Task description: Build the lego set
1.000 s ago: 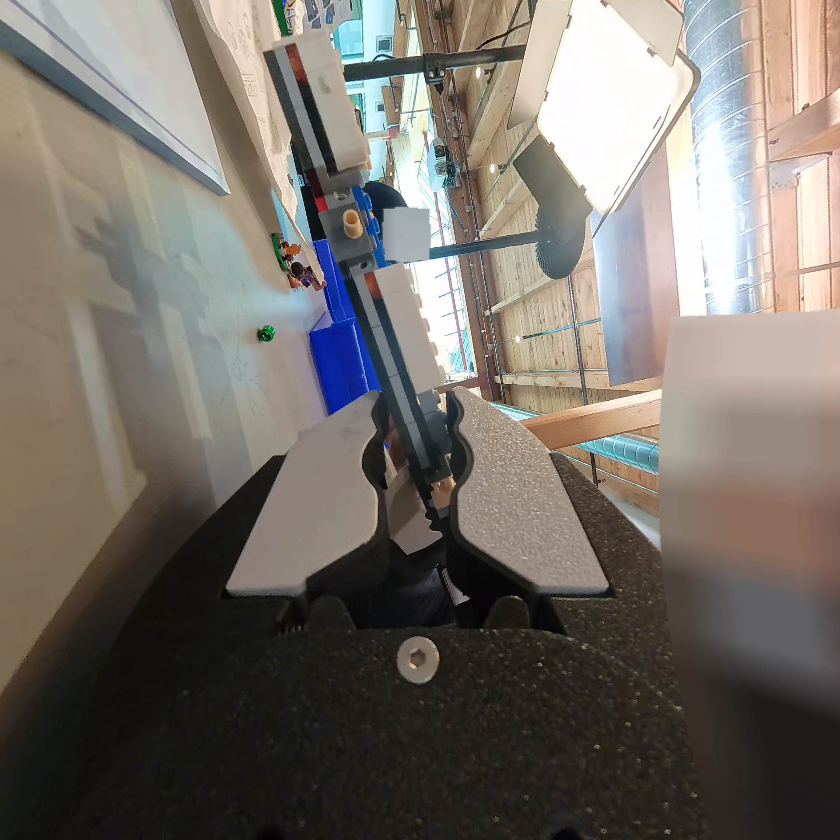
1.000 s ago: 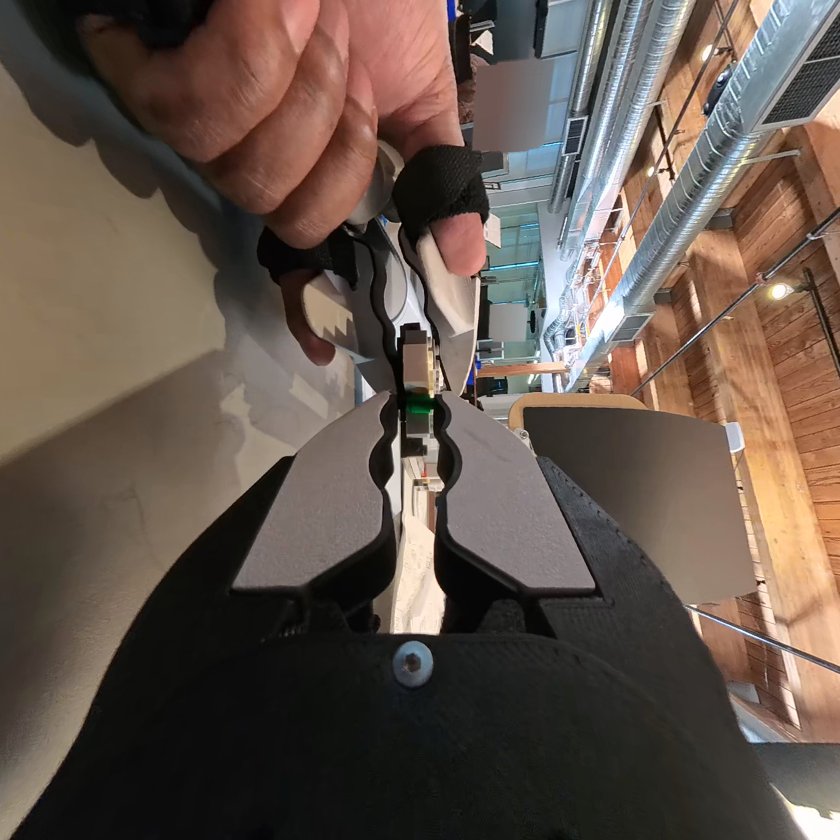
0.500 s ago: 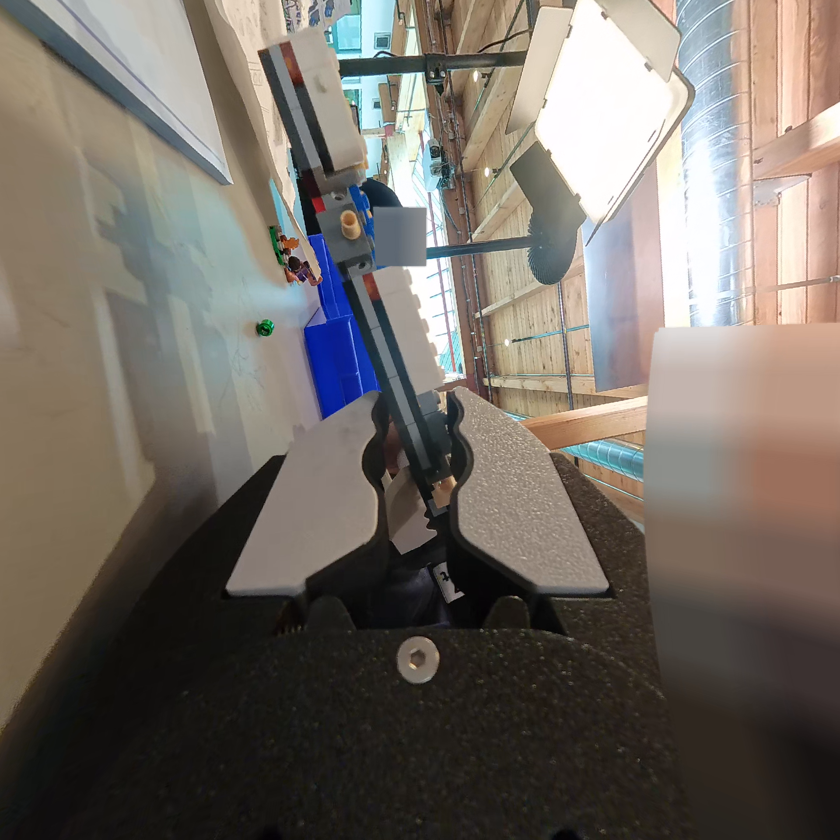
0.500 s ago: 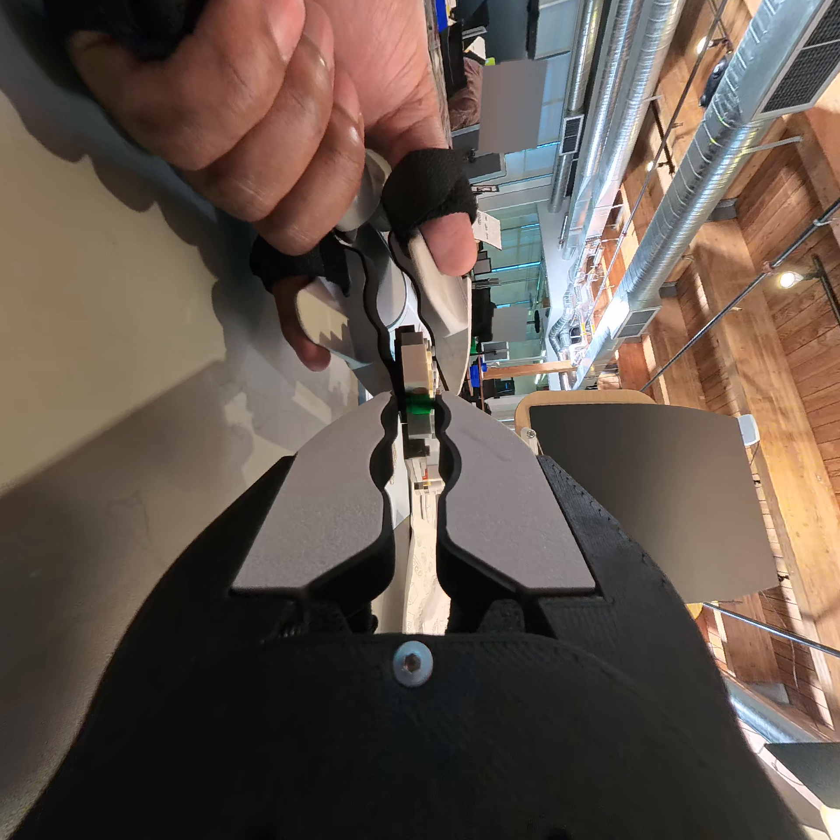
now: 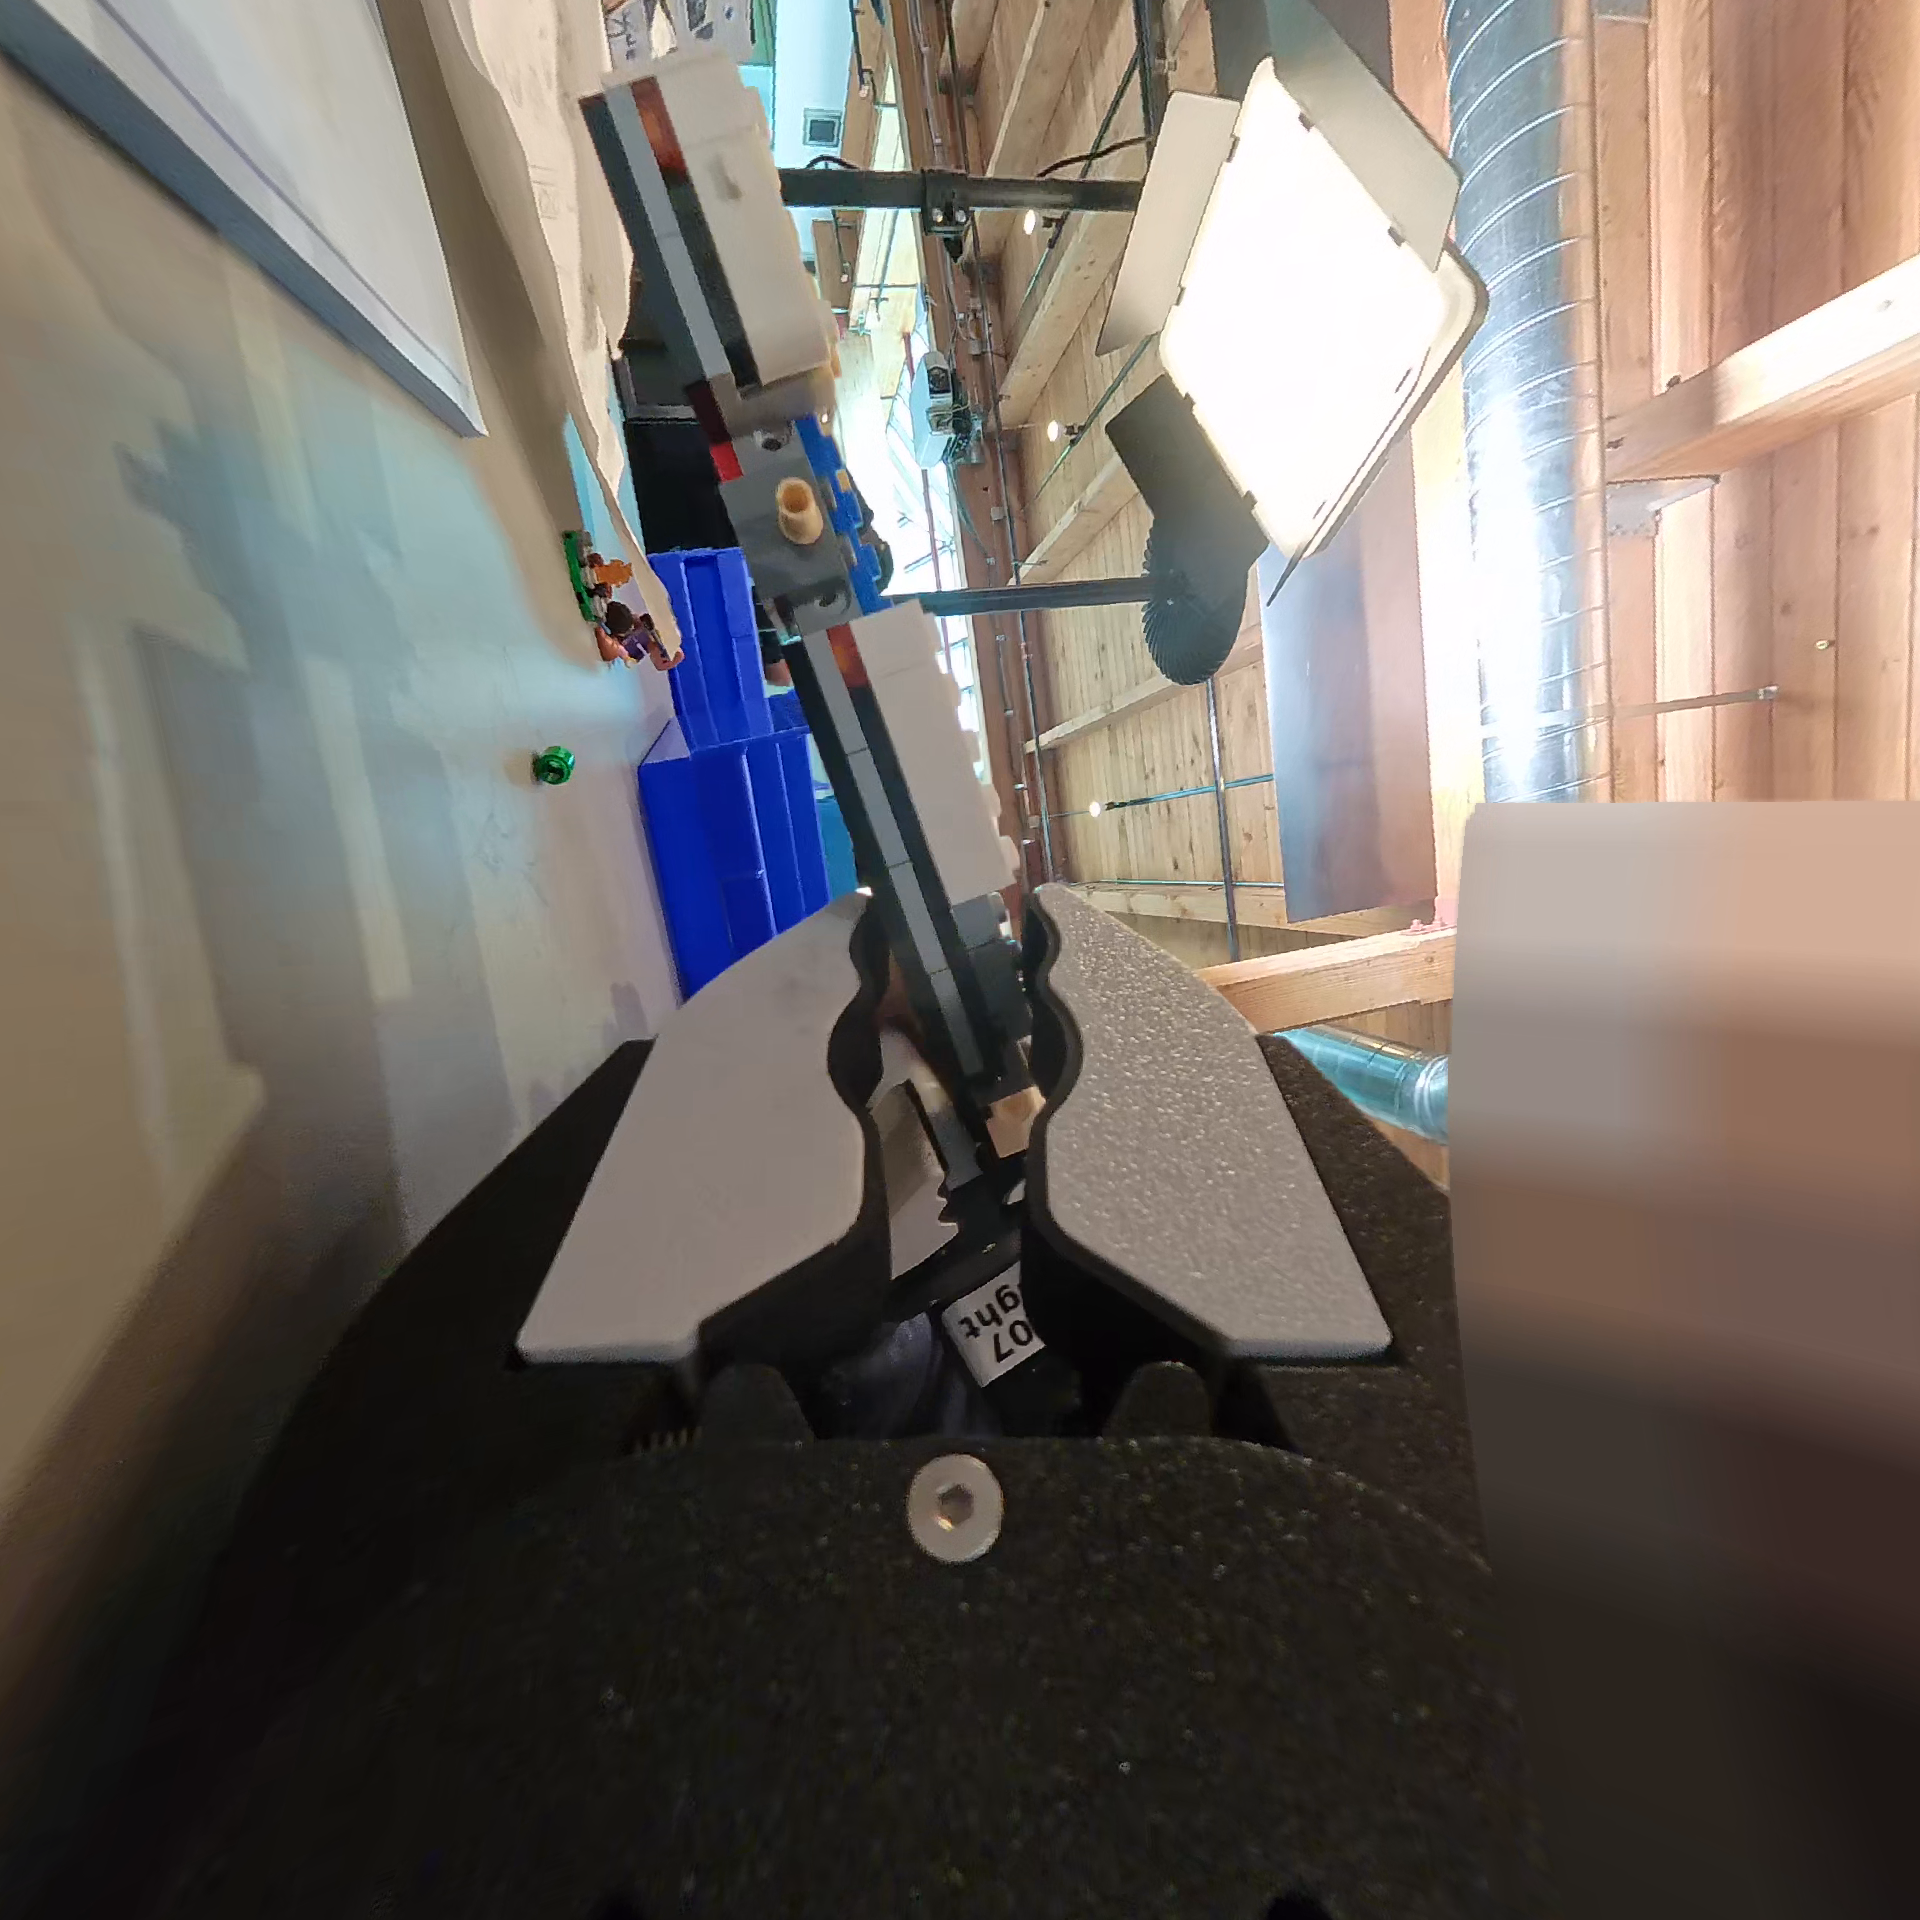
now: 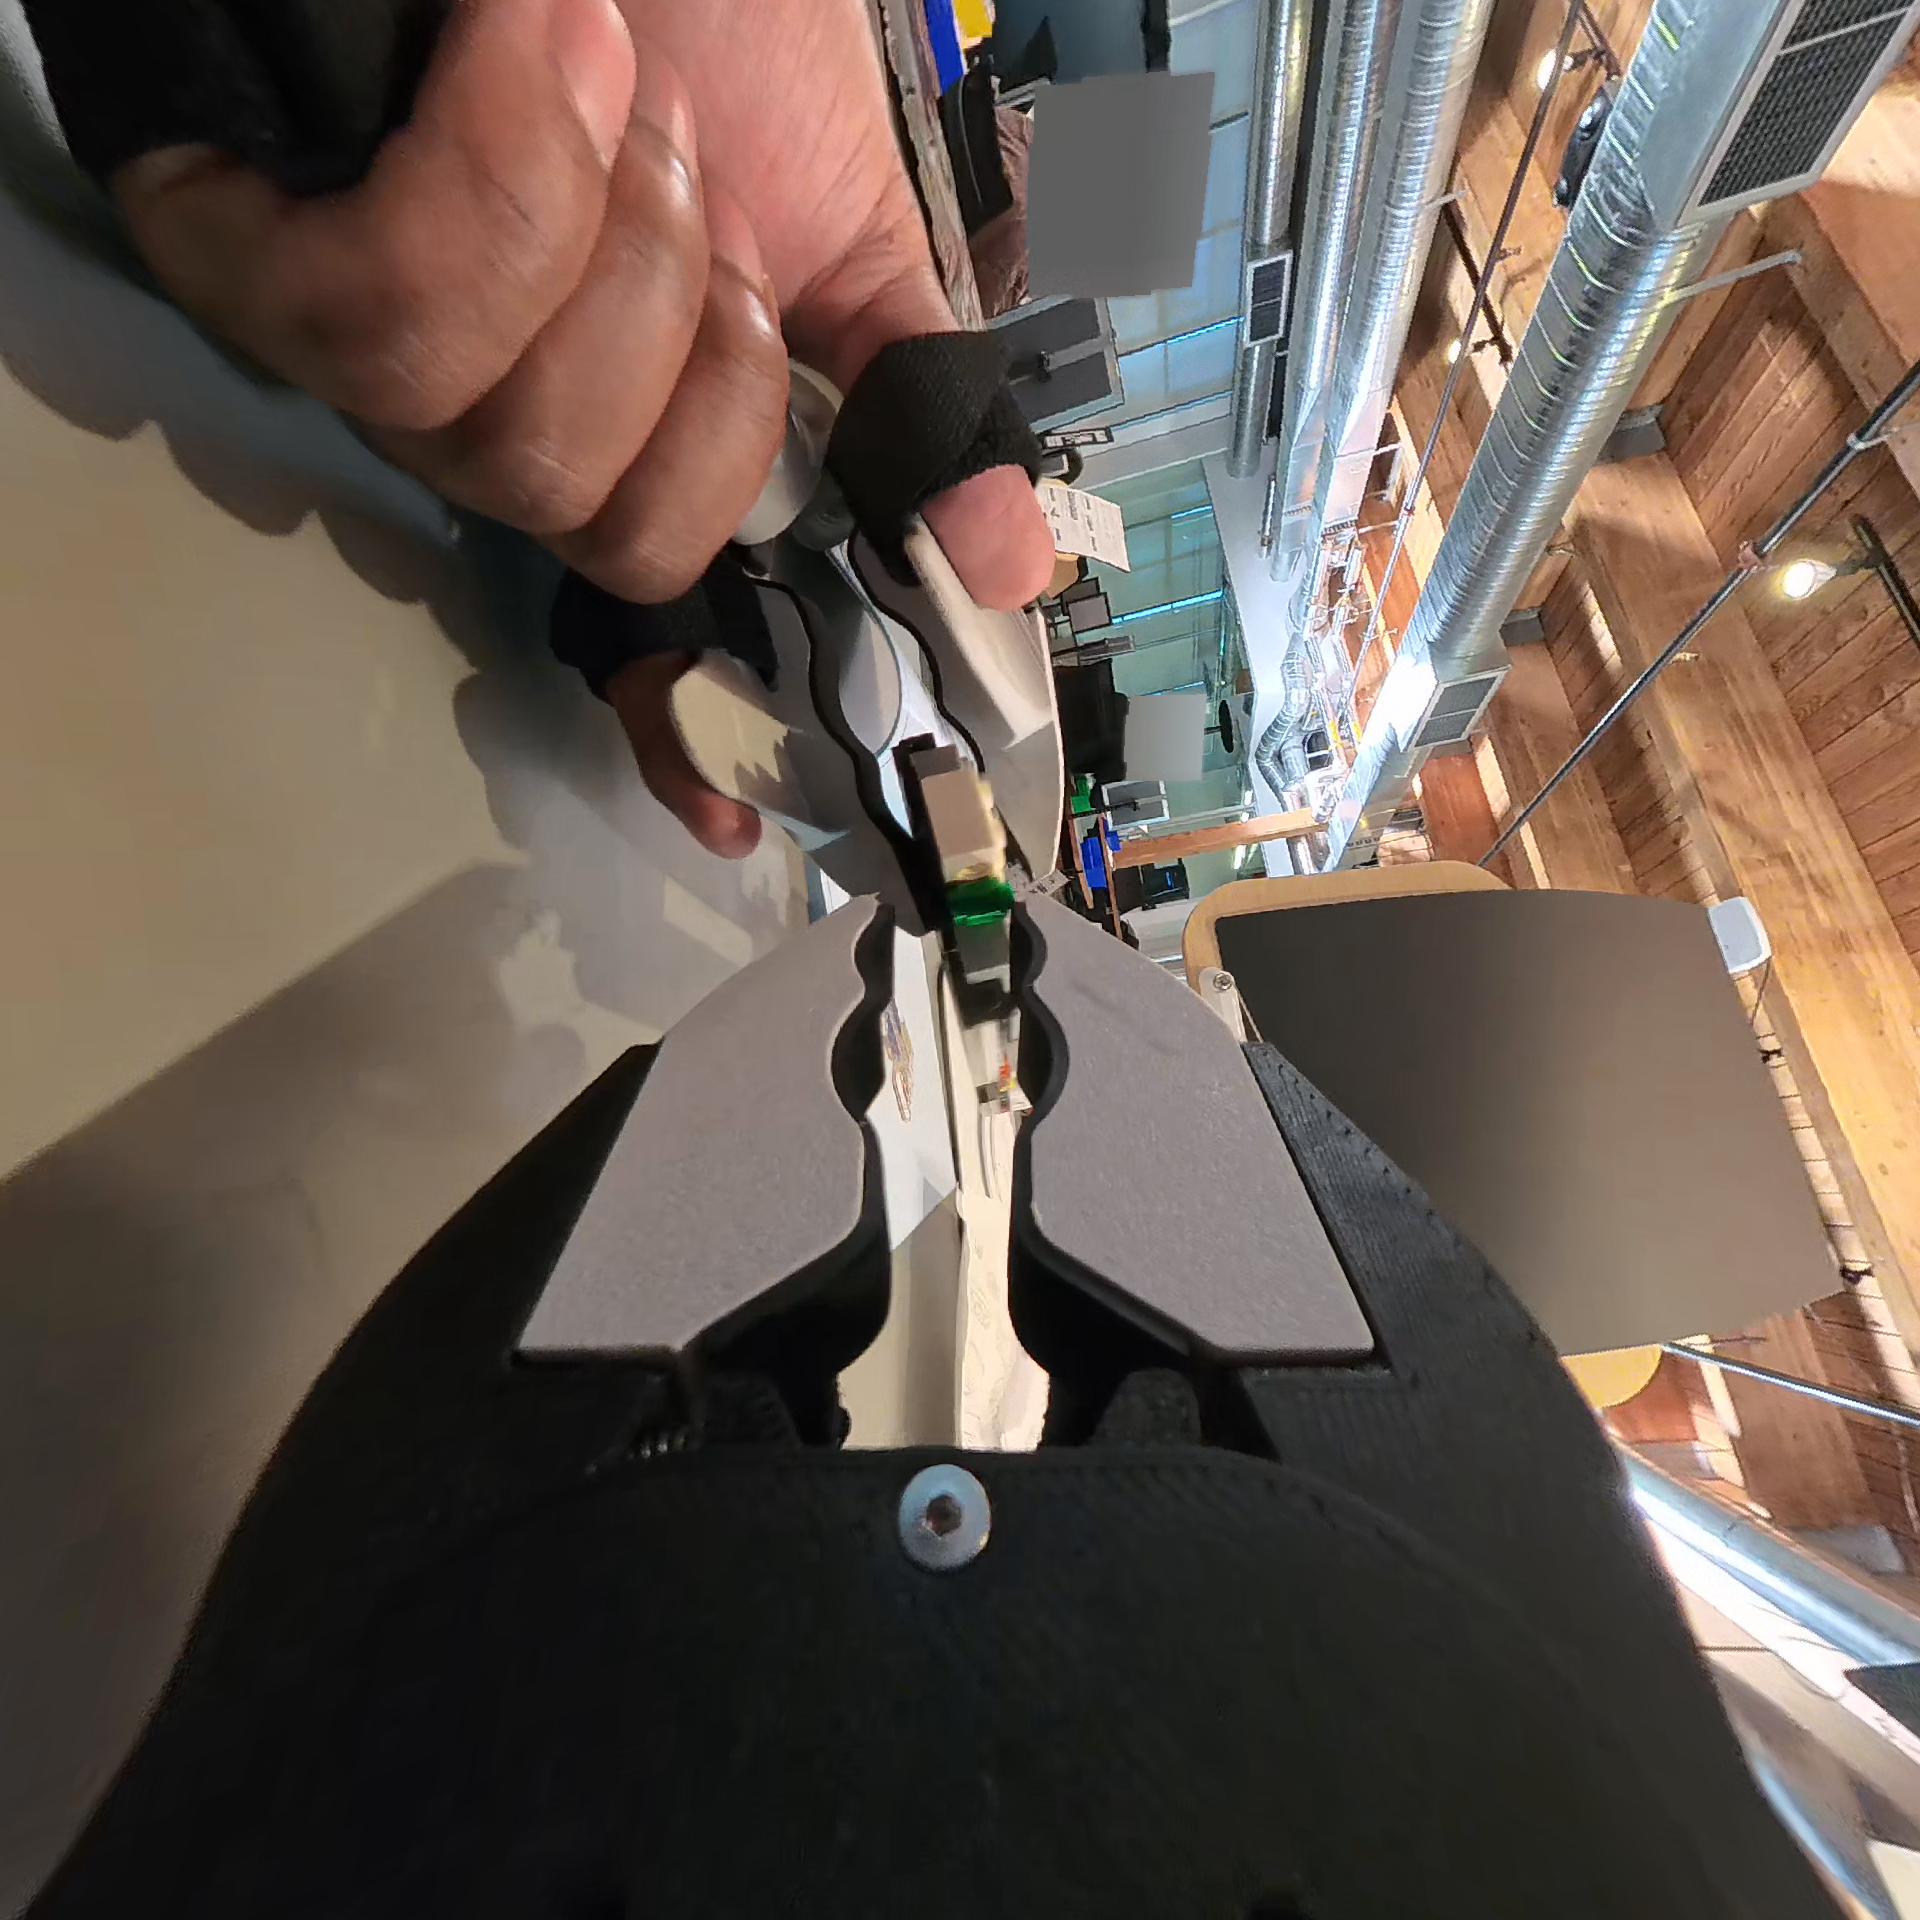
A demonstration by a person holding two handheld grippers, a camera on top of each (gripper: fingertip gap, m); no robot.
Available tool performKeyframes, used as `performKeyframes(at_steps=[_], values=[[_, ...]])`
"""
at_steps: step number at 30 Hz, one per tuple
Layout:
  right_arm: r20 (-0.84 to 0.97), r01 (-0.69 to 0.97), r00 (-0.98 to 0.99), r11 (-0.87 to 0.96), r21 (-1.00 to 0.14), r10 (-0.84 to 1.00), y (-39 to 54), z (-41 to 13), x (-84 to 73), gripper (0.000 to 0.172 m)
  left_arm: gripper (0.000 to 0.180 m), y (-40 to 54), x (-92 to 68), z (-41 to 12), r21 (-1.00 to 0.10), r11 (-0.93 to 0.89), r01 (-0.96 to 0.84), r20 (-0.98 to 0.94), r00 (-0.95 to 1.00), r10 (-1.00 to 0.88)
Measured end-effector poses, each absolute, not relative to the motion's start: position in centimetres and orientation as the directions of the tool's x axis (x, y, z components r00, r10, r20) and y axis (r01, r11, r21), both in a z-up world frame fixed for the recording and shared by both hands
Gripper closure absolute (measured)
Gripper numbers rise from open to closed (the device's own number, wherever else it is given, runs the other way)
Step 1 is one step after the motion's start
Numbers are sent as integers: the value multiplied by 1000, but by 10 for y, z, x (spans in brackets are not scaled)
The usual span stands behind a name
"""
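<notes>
A long brick model, built of black, grey and white toy bricks with a blue and grey cluster at its middle, is held in the air beside a pale bench. The left hand-held gripper has its jaws partly closed on the model's near end, with the black and grey strip wedged between the two fingers.

In the right wrist view, the model's far end shows as a small stack of grey, tan and green bricks. The right hand-held gripper is narrowly open around that end: the stack lies against its right finger, while a gap shows on the left side. A hand in a black fingerless glove grips the left gripper just beyond the model.

On the bench beyond the model stand blue bins. A small green stud lies left of the bins, and tiny toy figures stand farther along. A lit lamp panel on a black arm lies to the model's right in the left wrist view, against wooden planks and silver ducts.
</notes>
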State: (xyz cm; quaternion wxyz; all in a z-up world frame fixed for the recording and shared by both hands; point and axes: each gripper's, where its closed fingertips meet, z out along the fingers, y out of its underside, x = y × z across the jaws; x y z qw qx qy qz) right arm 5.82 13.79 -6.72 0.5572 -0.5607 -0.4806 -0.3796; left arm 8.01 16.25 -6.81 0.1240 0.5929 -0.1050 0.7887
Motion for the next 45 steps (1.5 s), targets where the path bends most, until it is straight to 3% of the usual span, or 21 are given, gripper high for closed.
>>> performKeyframes(at_steps=[10, 25, 27, 29, 32, 34, 35, 37, 40, 45], values=[[950, 942, 308, 125, -312, 47, 133, -52, 57, 149, 157, 173, 76, -52, 46, -955, -293, 921, -358, 154], [959, 950, 285, 135, -282, 0, 128, -47, 57, 147, 158, 172, 73, -41, 43, -950, -308, 887, -425, 178], [949, 942, 316, 123, -314, -1, 128, -46, 60, 148, 158, 172, 73, -41, 28, -953, -302, 887, -432, 163], [906, 901, 423, 94, -423, 24, 129, -46, 66, 149, 158, 173, 73, -41, -19, -959, -284, 892, -437, 112], [661, 668, 738, -7, -744, 135, 133, -53, 78, 149, 158, 176, 73, -41, -111, -965, -237, 899, -438, 4], [313, 343, 921, -102, -934, 233, 134, -57, 80, 149, 158, 179, 73, -41, -155, -967, -204, 900, -433, -53], [114, 157, 957, -148, -976, 269, 135, -57, 79, 149, 159, 180, 73, -42, -172, -967, -189, 902, -425, -78], [-254, -188, 914, -224, -956, 315, 135, -52, 78, 147, 158, 181, 73, -45, -204, -964, -172, 907, -404, -120], [-616, -537, 726, -309, -785, 306, 138, -49, 82, 147, 158, 179, 74, -47, -231, -960, -162, 910, -384, -154], [-822, -712, 510, -412, -568, 253, 142, -62, 73, 145, 158, 173, 75, -51, -262, -950, -168, 913, -363, -188]])
